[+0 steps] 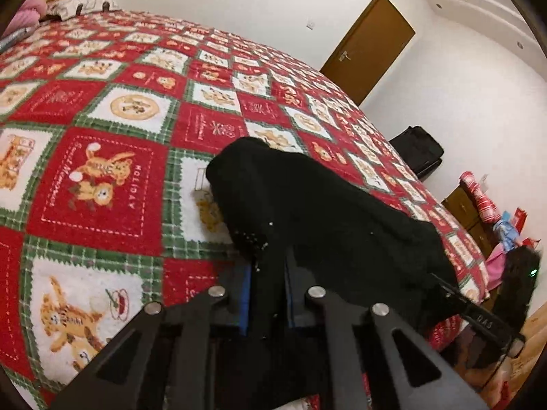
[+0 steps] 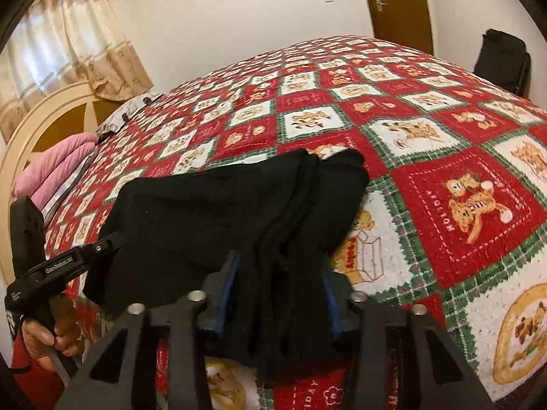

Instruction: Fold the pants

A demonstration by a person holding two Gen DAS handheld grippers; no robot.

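The black pants [image 1: 328, 205] lie bunched on the red, white and green patchwork bedspread [image 1: 102, 177], lifted at the near edge. My left gripper [image 1: 268, 273] is shut on one part of the pants' near edge, blue pads either side of the cloth. In the right wrist view the pants [image 2: 212, 215] stretch from left to centre. My right gripper [image 2: 280, 294] is shut on a thick bunched fold of them. The left gripper [image 2: 61, 263] shows there at the far left, held by a hand, clamped on the pants' other end.
A pink pillow [image 2: 58, 167] and a cream headboard [image 2: 44, 116] are at the bed's head. A brown door [image 1: 369, 48], a black bag [image 1: 417, 150] and a wooden cabinet with red clutter [image 1: 478, 201] stand beyond the bed's far side.
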